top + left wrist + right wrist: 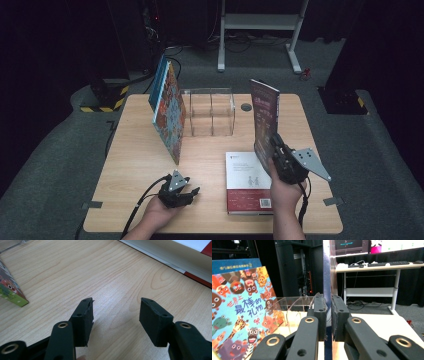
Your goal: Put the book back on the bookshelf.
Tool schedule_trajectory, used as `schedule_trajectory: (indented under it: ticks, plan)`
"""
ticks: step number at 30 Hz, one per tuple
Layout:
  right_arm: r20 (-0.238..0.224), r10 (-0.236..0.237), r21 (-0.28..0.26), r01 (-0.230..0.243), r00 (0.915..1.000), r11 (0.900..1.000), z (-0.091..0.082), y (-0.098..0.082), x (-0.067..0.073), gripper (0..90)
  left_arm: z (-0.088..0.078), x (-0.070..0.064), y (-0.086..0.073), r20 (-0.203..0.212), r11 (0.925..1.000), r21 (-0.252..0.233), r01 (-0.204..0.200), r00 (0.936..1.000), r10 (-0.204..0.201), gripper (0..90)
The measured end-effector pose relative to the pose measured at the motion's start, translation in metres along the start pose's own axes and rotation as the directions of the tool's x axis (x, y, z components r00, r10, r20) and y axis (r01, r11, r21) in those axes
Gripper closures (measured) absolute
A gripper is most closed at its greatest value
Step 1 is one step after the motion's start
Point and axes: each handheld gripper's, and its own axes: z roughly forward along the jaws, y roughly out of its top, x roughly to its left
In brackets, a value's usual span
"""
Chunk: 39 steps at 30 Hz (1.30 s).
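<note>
At a wooden table [135, 165], the right gripper [276, 144] clamps its jaws on the edge of a dark red book [265, 120], held upright above a white-and-red book [247, 182] lying flat. The left gripper [192, 191] rests near the table's front edge, jaws apart and empty. Behind, a colourful picture book [170, 112] leans against a clear acrylic organizer [211, 112].

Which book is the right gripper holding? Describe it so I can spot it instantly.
On the wooden table, look right of the clear acrylic organizer. The dark maroon book stands upright there, clamped at its lower edge by the right gripper. Unlike the colourful animal book leaning at the left and the white-and-red book lying flat, it is held up on edge.
</note>
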Motion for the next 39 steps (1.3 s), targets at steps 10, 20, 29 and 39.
schedule_trajectory:
  ticks: [10, 20, 29, 39]
  plan:
    - [-0.016, -0.005, 0.035, 0.005, 0.9999, 0.999, -0.026, -0.014, 0.014, 84.1, 0.001, -0.001, 0.000, 0.008, 1.0000, 0.007, 0.000, 1.0000, 0.000, 44.8]
    - [-0.013, -0.057, 0.058, 0.058, 0.9983, 0.997, -0.047, -0.029, 0.023, 84.2, 0.001, -0.001, 0.001, -0.001, 0.9999, 0.010, -0.009, 1.0000, 0.009, 44.5]
    - [-0.008, -0.109, 0.042, 0.109, 0.9940, 0.993, -0.056, -0.043, 0.031, 84.4, 0.000, -0.002, 0.001, -0.015, 1.0000, -0.003, -0.007, 0.9999, 0.007, 43.2]
    - [-0.024, -0.083, 0.037, 0.084, 0.9962, 0.996, -0.059, -0.043, 0.030, 84.5, -0.024, -0.011, 0.025, 0.028, 0.9901, -0.135, 0.039, 0.9990, -0.035, 35.3]
